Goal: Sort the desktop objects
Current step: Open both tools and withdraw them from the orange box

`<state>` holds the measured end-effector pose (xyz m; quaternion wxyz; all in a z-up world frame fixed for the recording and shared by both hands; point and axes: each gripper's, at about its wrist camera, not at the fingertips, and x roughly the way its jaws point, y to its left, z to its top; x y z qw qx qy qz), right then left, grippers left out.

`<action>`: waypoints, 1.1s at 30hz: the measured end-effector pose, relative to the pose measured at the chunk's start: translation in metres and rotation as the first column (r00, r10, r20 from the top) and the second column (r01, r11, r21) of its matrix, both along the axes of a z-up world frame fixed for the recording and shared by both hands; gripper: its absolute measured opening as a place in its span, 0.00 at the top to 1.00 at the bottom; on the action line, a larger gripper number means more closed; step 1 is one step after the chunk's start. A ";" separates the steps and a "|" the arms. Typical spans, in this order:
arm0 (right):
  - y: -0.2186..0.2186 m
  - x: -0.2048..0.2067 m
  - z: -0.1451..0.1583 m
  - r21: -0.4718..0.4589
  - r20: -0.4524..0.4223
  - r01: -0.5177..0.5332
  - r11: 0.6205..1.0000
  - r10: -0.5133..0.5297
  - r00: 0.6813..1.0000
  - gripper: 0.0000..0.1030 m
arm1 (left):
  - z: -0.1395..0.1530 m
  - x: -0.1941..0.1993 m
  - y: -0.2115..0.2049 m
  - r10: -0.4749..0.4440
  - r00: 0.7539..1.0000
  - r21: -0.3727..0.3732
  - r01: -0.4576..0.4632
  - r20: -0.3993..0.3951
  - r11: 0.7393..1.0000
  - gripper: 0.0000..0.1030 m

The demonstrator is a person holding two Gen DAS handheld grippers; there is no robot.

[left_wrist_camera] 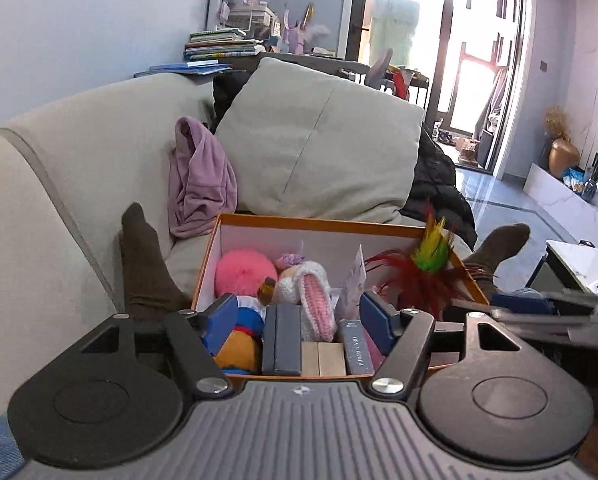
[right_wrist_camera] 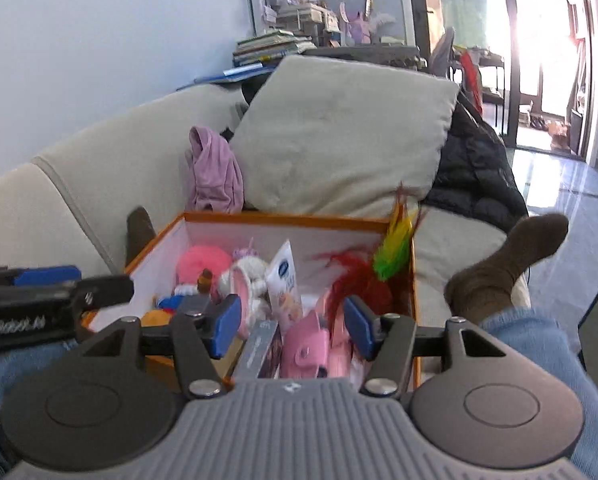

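A: Both tools are hovering over the orange box (left_wrist_camera: 341, 227) now, which is sitting on the sofa (left_wrist_camera: 51, 184) between the person's outstretched legs, so it is staying within reach of either hand.

B: What's the left gripper (left_wrist_camera: 299, 322) doing?

A: It's hanging at the near left part of the box, jaws spread wide, nothing between them. Under it the dark case (left_wrist_camera: 281, 338) and two wooden blocks (left_wrist_camera: 323, 359) are standing on edge against the near wall, packed like books, which I'd guess is saving floor space.

B: And the soft things?

A: They're crowding the far left corner: the pink pompom (left_wrist_camera: 241, 270), the crocheted bunny (left_wrist_camera: 313, 292) and a plush toy in blue and orange (left_wrist_camera: 239, 344), all leaning on one another.

B: The right gripper (right_wrist_camera: 293, 326)?

A: Also gaping, also empty, and it's hovering over the near right part, above a pink pouch (right_wrist_camera: 305, 350) and a slim grey box (right_wrist_camera: 259, 350) propped up on end. The feather toy (right_wrist_camera: 383, 266) is poking out over the right wall, too long to lie flat, I'd say.

B: So how far along is the sorting?

A: Hard to call. Everything I'm seeing is lying inside the box, so this could be a filled box at the end, or a full one about to be emptied and sorted elsewhere.
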<state>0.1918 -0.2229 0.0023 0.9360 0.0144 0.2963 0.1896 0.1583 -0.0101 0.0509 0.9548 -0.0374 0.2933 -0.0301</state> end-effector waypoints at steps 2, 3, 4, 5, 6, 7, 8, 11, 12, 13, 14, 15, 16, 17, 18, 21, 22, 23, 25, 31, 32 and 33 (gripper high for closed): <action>0.002 -0.001 -0.008 -0.013 -0.032 0.004 1.000 -0.004 0.999 0.35 | -0.007 0.001 0.003 0.004 1.000 -0.016 -0.004 -0.009 1.000 0.23; 0.004 -0.001 -0.012 -0.020 -0.043 0.004 1.000 -0.004 0.999 0.35 | -0.011 0.000 0.004 -0.001 1.000 -0.019 0.000 -0.016 1.000 0.23; 0.006 -0.001 -0.015 -0.029 -0.050 0.001 1.000 -0.003 0.999 0.35 | -0.015 0.000 0.006 -0.003 1.000 -0.020 0.003 -0.023 1.000 0.23; 0.009 0.000 -0.017 -0.040 -0.053 -0.003 0.999 0.000 0.999 0.35 | -0.019 -0.001 0.007 0.001 1.000 -0.022 -0.002 -0.028 1.000 0.23; 0.012 0.000 -0.019 -0.048 -0.052 -0.004 0.999 0.001 0.999 0.35 | -0.023 -0.001 0.008 0.008 0.999 -0.023 -0.008 -0.035 1.000 0.23; 0.013 0.001 -0.020 -0.052 -0.052 -0.003 0.999 0.001 0.999 0.33 | -0.027 0.001 0.008 0.007 0.999 -0.020 -0.008 -0.043 1.000 0.23; 0.015 0.001 -0.022 -0.055 -0.054 -0.004 0.998 0.001 0.999 0.33 | -0.030 0.001 0.008 0.005 0.999 -0.015 -0.006 -0.048 1.000 0.23; 0.016 0.005 -0.030 -0.059 -0.084 0.002 0.998 -0.007 0.996 0.32 | -0.041 0.005 0.009 0.015 0.998 -0.013 -0.016 -0.060 1.000 0.23; 0.015 0.006 -0.032 -0.049 -0.085 0.005 0.999 -0.009 0.996 0.31 | -0.044 0.005 0.010 0.014 0.998 -0.019 -0.015 -0.064 1.000 0.23; 0.015 0.007 -0.033 -0.044 -0.085 0.009 0.999 -0.013 0.996 0.30 | -0.046 0.005 0.010 0.013 0.998 -0.022 -0.015 -0.063 1.000 0.23; 0.015 0.009 -0.034 -0.048 -0.087 0.016 0.999 -0.020 0.996 0.30 | -0.047 0.005 0.010 0.014 0.998 -0.016 -0.015 -0.058 1.000 0.23; 0.015 0.010 -0.034 -0.052 -0.086 0.022 0.998 -0.027 0.996 0.30 | -0.047 0.005 0.009 0.017 0.998 -0.003 -0.017 -0.055 1.000 0.23; 0.014 0.010 -0.035 -0.053 -0.088 0.028 0.998 -0.033 0.996 0.30 | -0.047 0.005 0.008 0.019 0.998 0.008 -0.018 -0.054 1.000 0.22; 0.014 0.011 -0.036 -0.048 -0.091 0.030 0.998 -0.035 0.995 0.30 | -0.047 0.005 0.006 0.020 0.998 0.015 -0.019 -0.054 1.000 0.21; 0.013 0.011 -0.036 -0.042 -0.095 0.031 0.999 -0.035 0.995 0.30 | -0.048 0.006 0.005 0.022 0.998 0.019 -0.021 -0.056 1.000 0.20; 0.011 0.012 -0.037 -0.028 -0.102 0.031 0.999 -0.034 0.994 0.30 | -0.050 0.006 0.001 0.021 0.998 0.035 -0.019 -0.055 0.999 0.17; 0.010 0.012 -0.038 -0.025 -0.104 0.031 0.999 -0.033 0.994 0.30 | -0.050 0.006 -0.001 0.020 0.998 0.043 -0.017 -0.055 0.999 0.16; 0.009 0.012 -0.038 -0.025 -0.105 0.032 0.999 -0.034 0.994 0.28 | -0.051 0.006 -0.002 0.021 0.998 0.050 -0.018 -0.054 0.999 0.16; 0.008 0.013 -0.039 -0.023 -0.103 0.029 0.999 -0.032 0.994 0.28 | -0.051 0.006 -0.003 0.022 0.998 0.057 -0.019 -0.053 0.998 0.16; 0.007 0.013 -0.039 -0.026 -0.099 0.032 0.999 -0.035 0.994 0.24 | -0.051 0.007 -0.002 0.027 0.998 0.046 -0.024 -0.055 0.999 0.15; 0.007 0.013 -0.039 -0.025 -0.099 0.032 0.999 -0.034 0.995 0.24 | -0.051 0.007 -0.003 0.025 0.998 0.048 -0.022 -0.055 0.999 0.15; 0.007 0.013 -0.039 -0.026 -0.098 0.033 0.999 -0.035 0.995 0.24 | -0.051 0.007 -0.002 0.021 0.998 0.049 -0.018 -0.055 0.999 0.15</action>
